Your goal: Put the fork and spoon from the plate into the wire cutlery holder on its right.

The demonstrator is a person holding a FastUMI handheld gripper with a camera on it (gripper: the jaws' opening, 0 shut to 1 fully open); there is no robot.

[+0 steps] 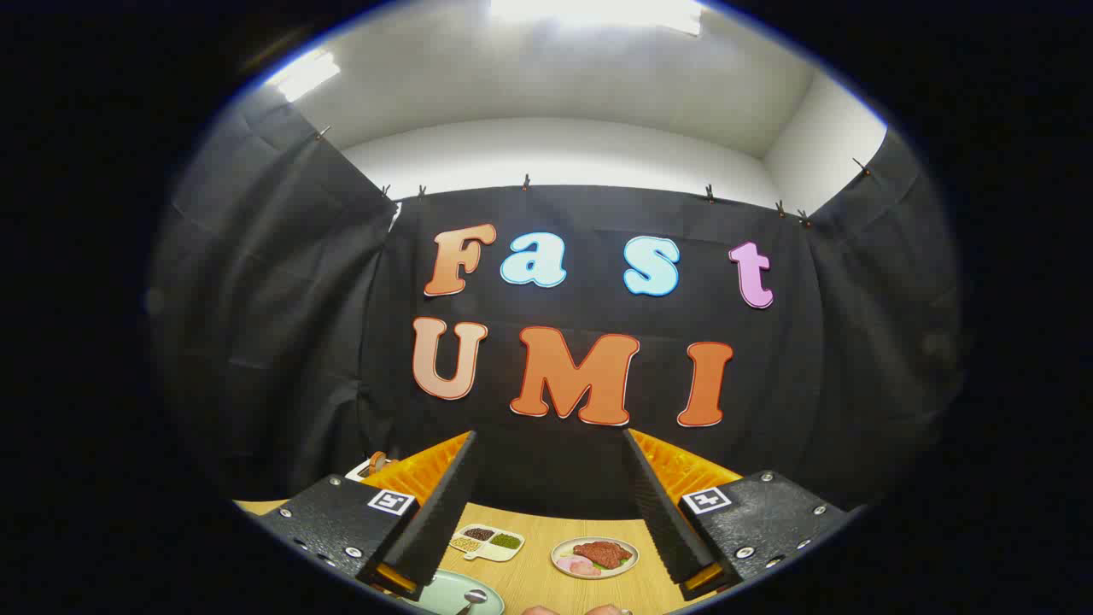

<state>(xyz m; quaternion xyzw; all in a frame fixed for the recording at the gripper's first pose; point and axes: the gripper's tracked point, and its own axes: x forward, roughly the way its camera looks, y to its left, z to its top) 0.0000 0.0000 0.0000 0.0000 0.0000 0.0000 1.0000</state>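
My gripper [548, 444] is held high and level, its two fingers wide apart with nothing between them, aimed at the booth's back wall. Far below them on the wooden table lies a pale green plate [461, 591], close to the left finger. A spoon's bowl and a bit of its handle [472, 599] rest on that plate. The rest of the plate is cut off from sight.
A small plate with pictured meat [595, 557] sits on the table [534, 547] between the fingers. A white divided dish of grains [487, 541] stands to its left. Fingertips of a person's hand [570, 610] show at the near table edge.
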